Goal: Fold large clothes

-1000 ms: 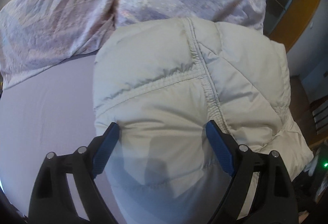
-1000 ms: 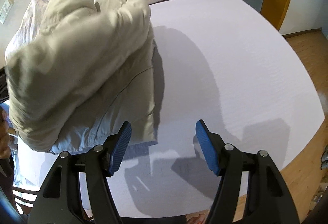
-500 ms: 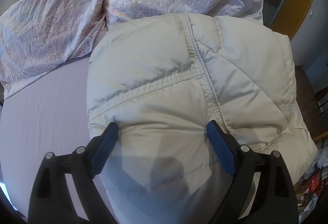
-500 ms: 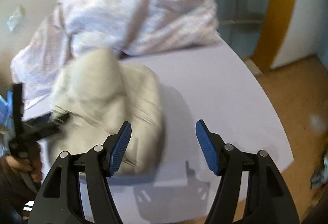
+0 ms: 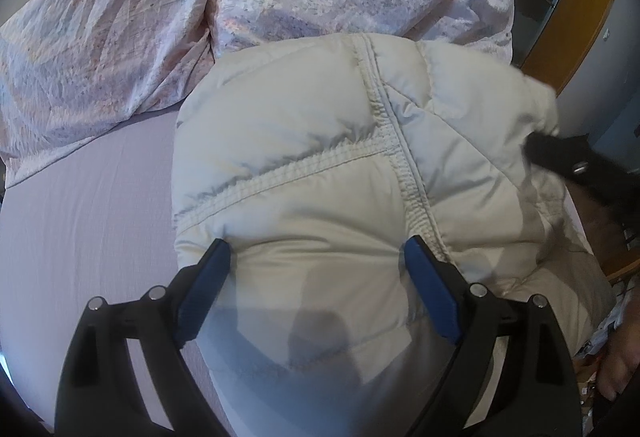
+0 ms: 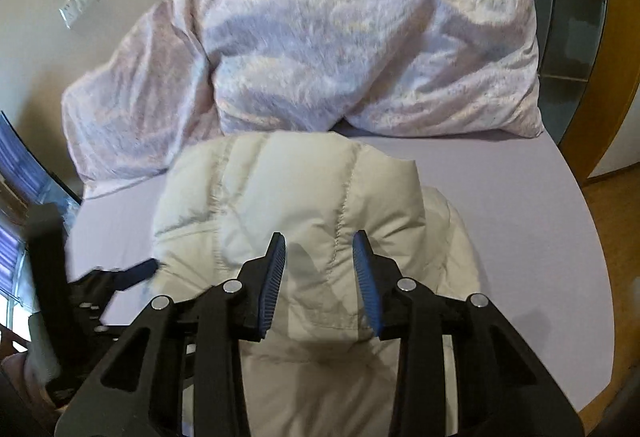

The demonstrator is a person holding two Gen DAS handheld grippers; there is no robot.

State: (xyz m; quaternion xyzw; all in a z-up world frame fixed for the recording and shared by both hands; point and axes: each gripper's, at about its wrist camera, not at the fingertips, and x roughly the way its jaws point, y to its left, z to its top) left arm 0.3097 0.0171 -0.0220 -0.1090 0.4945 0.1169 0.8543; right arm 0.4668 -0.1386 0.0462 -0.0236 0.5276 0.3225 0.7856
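Observation:
A cream puffer jacket (image 5: pixel 320 165) lies bunched on the lilac bed sheet (image 5: pixel 88 221). My left gripper (image 5: pixel 316 249) stands wide open, pointing steeply down. Its blue fingertips (image 5: pixel 218 253) dent a puffy panel of the jacket that bulges between them. In the right wrist view the jacket (image 6: pixel 304 189) fills the middle. My right gripper (image 6: pixel 319 241) hovers over its stitched seam; its jaws are closing, the fabric lies below the gap, and the pads do not press it. One left finger (image 6: pixel 138 273) touches the jacket's left edge. A blurred black part of the right tool (image 5: pixel 560 157) meets the jacket's right side.
A crumpled lilac floral duvet (image 6: pixel 340 49) is heaped along the back of the bed. The bed's rounded edge (image 6: pixel 588 237) drops to a wooden floor at the right. A wooden door frame (image 5: pixel 576 17) stands at the far right. A person's hand (image 5: pixel 616 369) shows low on the right.
My right gripper swung from the bare sheet to above the jacket, and its jaws narrowed. The left gripper stayed on the jacket. The right tool now shows at the jacket's right side.

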